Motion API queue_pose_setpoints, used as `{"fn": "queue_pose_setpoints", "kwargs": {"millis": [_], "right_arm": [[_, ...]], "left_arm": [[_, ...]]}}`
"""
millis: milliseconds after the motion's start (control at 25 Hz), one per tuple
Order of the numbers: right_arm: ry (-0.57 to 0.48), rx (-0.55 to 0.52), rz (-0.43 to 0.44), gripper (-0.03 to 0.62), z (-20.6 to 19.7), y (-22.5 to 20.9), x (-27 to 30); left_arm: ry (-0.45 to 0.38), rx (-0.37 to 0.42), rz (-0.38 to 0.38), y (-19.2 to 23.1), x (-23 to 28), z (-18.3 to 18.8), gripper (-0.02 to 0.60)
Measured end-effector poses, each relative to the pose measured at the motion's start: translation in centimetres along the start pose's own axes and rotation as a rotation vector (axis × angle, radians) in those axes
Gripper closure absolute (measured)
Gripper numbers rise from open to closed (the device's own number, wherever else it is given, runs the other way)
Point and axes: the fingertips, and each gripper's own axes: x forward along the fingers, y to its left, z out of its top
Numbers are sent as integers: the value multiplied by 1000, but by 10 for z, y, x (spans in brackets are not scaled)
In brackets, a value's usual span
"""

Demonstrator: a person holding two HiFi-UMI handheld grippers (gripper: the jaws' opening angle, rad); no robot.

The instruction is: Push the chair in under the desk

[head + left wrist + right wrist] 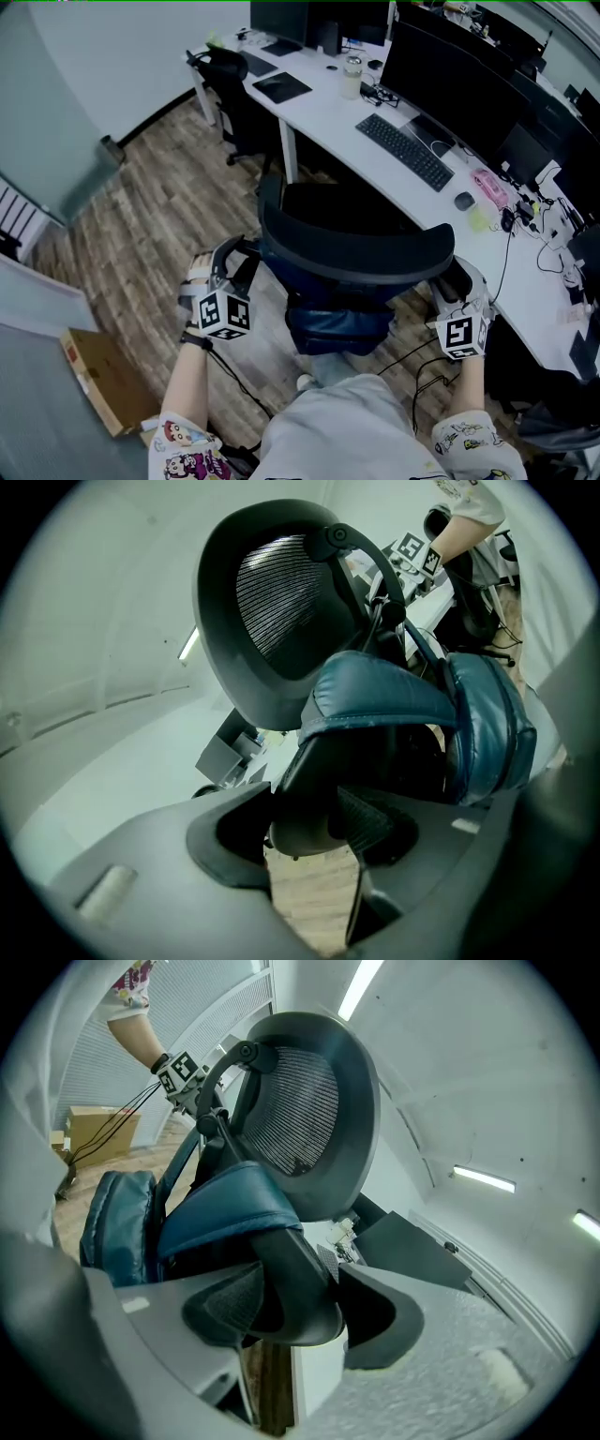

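A black mesh office chair stands in front of the white desk, its seat partly beneath the desktop. A blue padded cushion hangs on the back of the chair. My left gripper is shut on the left end of the curved chair back. My right gripper is shut on the right end. In the left gripper view the black frame of the chair sits pinched in my left gripper. The right gripper view shows the chair clamped the same way in my right gripper.
On the desk are a keyboard, dark monitors and small clutter. A second black chair stands at the far left end of the desk. A cardboard box lies on the wood floor at left. Cables trail below the chair.
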Motion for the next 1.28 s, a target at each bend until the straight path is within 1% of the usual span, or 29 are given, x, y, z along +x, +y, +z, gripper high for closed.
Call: {"fn": "queue_pose_setpoints", "kwargs": {"millis": [120,360,680,880,1000,1160,1280], "right_arm": [[26,9,-16,345,-3,-7,9],[44,14,-46,350,-5,-22,28],[98,36,-86,351,-15,-38,46],[124,54,-124,351,-11,-43,59],[149,66,-148,350,-8,-42,66],[218,100,-216,350,0,-39,74],[273,129,-255,350,6,-34,81]], "left_arm": [[-9,9,-15,8,19,2,351],[-24,37,-40,29,61,7,350],[-62,57,-68,44,107,17,350],[-104,81,-86,62,137,19,350],[-136,96,-109,70,157,16,350],[-207,144,-159,90,192,18,350],[-242,177,-197,101,215,17,350]]}}
